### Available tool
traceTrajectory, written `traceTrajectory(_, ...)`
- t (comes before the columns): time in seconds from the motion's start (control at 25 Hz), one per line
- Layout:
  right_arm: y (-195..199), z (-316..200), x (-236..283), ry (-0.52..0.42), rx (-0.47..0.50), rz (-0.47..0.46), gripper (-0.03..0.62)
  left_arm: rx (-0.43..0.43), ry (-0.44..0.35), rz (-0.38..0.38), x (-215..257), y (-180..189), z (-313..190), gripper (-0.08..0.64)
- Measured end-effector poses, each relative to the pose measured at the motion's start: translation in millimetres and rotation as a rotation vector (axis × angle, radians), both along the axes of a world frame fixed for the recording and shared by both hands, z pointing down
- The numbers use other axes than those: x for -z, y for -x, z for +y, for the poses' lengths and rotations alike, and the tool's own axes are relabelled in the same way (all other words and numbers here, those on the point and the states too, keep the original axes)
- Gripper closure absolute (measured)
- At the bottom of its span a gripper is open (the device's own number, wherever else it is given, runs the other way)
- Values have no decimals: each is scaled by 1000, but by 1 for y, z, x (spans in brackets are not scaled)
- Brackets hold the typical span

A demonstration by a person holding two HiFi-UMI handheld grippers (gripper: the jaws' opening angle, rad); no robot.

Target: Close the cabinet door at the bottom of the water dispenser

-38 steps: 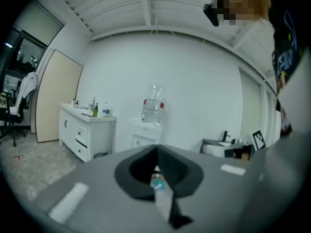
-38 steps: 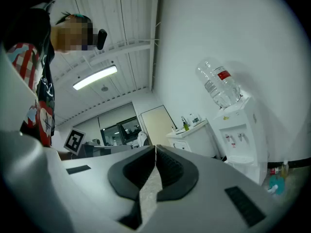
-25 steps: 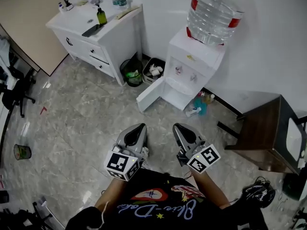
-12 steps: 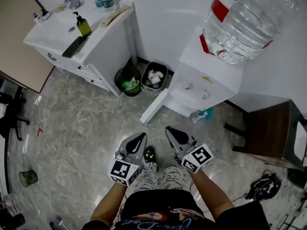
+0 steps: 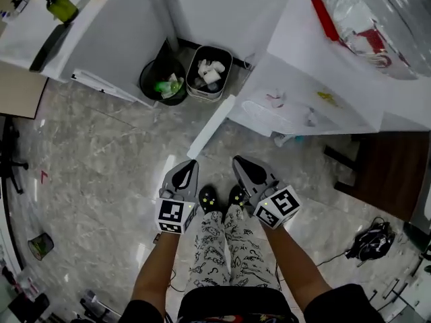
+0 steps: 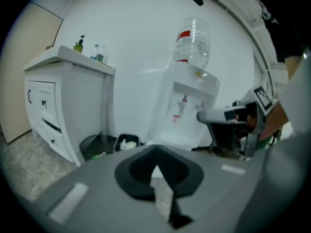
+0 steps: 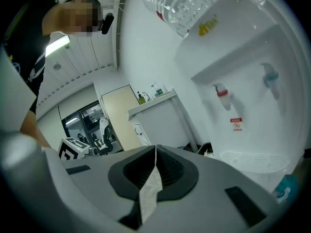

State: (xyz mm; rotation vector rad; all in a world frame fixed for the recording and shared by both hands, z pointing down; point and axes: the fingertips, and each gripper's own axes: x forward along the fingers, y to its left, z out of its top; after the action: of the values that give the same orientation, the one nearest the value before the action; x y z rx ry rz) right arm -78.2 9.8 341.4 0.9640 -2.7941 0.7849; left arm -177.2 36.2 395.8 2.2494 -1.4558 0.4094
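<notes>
Right claw in foreground, jaws pressed together, nothing between. Water dispenser at right: inverted bottle on top, red tap, blue tap, drip tray beneath. White drawer unit behind claw.

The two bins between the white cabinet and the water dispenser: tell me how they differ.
Shape: the round bin has a circular rim, the rectangular bin a boxy one. Contents: the round bin holds something green; the rectangular bin holds pale crumpled pieces. Place: the round bin stands by the white cabinet, the rectangular bin nearer the water dispenser. Both stand open-topped on the floor.
</notes>
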Motion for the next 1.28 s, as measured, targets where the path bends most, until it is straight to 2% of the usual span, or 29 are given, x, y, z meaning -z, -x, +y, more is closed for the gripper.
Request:
traceTrajectory(0.24,34,-13,-71,82,58,14,575,46,95,-44,-82,35,-17,563)
traceTrajectory(0.36,42,-14,-96,111,74,42,575,28,128,-70,-119,42,-23,563)
traceTrajectory(0.6,55,-12,-103,100,89,45,575,49,187,-120,-165,61,-31,563)
traceTrajectory(0.68,50,-13,-101,107,65,30,575,41,213,-135,-177,61,-33,563)
traceTrajectory(0.8,39,-14,-100,120,19,-7,575,-7,256,-157,-193,56,-32,563)
traceTrajectory(0.96,29,-13,-115,145,-10,3,575,-99,264,-169,-204,48,-35,563)
traceTrajectory(1.12,15,-7,-130,165,-39,12,575,-213,274,-206,-209,24,-29,565)
traceTrajectory(1.28,-5,5,-143,206,-80,10,575,-220,292,-162,-216,-9,-17,565)
